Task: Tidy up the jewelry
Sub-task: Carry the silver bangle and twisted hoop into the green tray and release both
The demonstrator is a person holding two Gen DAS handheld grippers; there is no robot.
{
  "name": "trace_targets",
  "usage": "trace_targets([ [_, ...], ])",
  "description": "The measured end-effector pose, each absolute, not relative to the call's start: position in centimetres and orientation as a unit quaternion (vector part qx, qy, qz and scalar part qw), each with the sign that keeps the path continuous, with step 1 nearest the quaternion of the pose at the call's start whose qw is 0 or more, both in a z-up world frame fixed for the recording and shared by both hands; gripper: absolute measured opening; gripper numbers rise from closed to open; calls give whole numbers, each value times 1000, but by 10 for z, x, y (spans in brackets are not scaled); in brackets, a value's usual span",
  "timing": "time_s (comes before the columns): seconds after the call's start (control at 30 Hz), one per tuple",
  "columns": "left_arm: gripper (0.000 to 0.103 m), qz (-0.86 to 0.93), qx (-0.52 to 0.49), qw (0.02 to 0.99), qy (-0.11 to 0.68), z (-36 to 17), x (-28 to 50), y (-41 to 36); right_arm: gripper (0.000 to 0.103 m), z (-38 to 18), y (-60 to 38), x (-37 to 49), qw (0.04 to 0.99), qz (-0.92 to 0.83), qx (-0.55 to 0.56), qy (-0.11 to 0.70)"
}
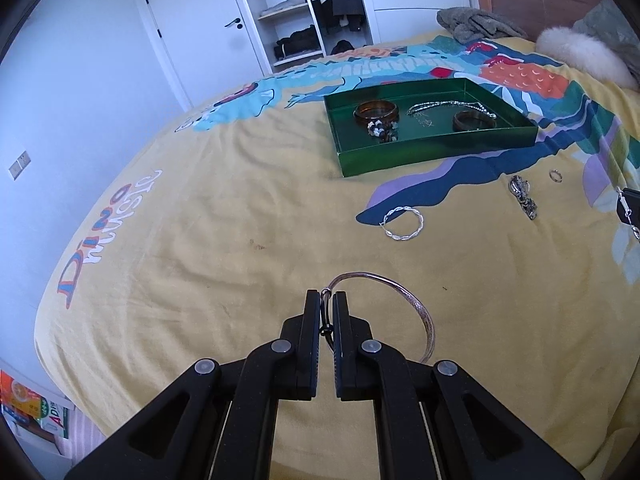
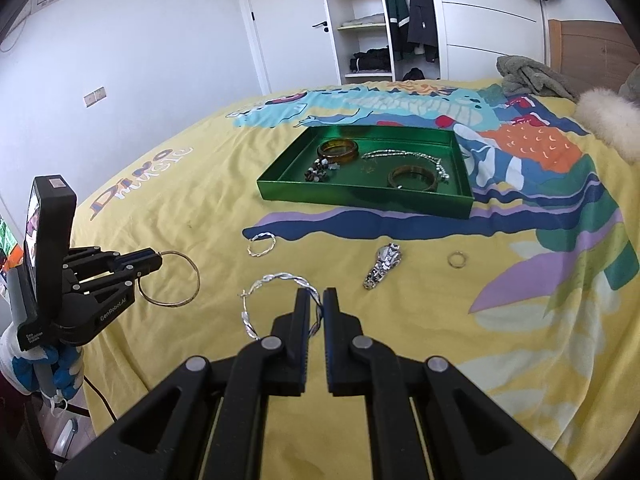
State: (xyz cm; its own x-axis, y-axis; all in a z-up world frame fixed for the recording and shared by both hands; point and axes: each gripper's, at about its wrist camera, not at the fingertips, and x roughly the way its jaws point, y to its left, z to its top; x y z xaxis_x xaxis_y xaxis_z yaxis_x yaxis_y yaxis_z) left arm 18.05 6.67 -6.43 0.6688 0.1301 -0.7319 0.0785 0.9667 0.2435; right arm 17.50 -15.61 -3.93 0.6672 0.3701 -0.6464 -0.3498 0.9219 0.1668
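Observation:
My left gripper (image 1: 327, 300) is shut on a thin plain metal bangle (image 1: 416, 304), held above the yellow bedspread; the right wrist view shows the same left gripper (image 2: 158, 258) and its bangle (image 2: 188, 270) at the left. My right gripper (image 2: 316, 300) is shut on a twisted silver bangle (image 2: 256, 292). A green tray (image 2: 352, 200) farther back holds two amber bangles (image 2: 338, 151), a silver chain (image 2: 404, 156) and a beaded piece (image 2: 318, 171). On the bed before it lie a second twisted silver bangle (image 2: 262, 244), a metal watch (image 2: 382, 270) and a small ring (image 2: 457, 259).
The bed (image 1: 200, 240) has a yellow dinosaur-print cover. A grey blanket (image 2: 528, 76) and a white fluffy cushion (image 2: 608, 120) lie at the far right. Beyond the bed stand a white door and open wardrobe shelves (image 2: 360, 20). A gloved hand (image 2: 36, 364) holds the left gripper's handle.

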Motion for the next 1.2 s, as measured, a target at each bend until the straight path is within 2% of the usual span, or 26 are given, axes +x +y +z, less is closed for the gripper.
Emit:
trace_targets([
  [0.33,6,18,128,911,391,-41,180,59,6,-29,-188,167,922,183,38,340],
  [0.63,6,-2,114,921,373,-12,211,49,6,-28,-211,196,924,165,48,343],
  [0.9,6,-39,98,928,357,10,277,23,6,-12,-211,261,928,149,27,340],
  [1.2,6,-69,94,918,380,-18,374,-25,6,-26,-201,367,925,127,10,358],
])
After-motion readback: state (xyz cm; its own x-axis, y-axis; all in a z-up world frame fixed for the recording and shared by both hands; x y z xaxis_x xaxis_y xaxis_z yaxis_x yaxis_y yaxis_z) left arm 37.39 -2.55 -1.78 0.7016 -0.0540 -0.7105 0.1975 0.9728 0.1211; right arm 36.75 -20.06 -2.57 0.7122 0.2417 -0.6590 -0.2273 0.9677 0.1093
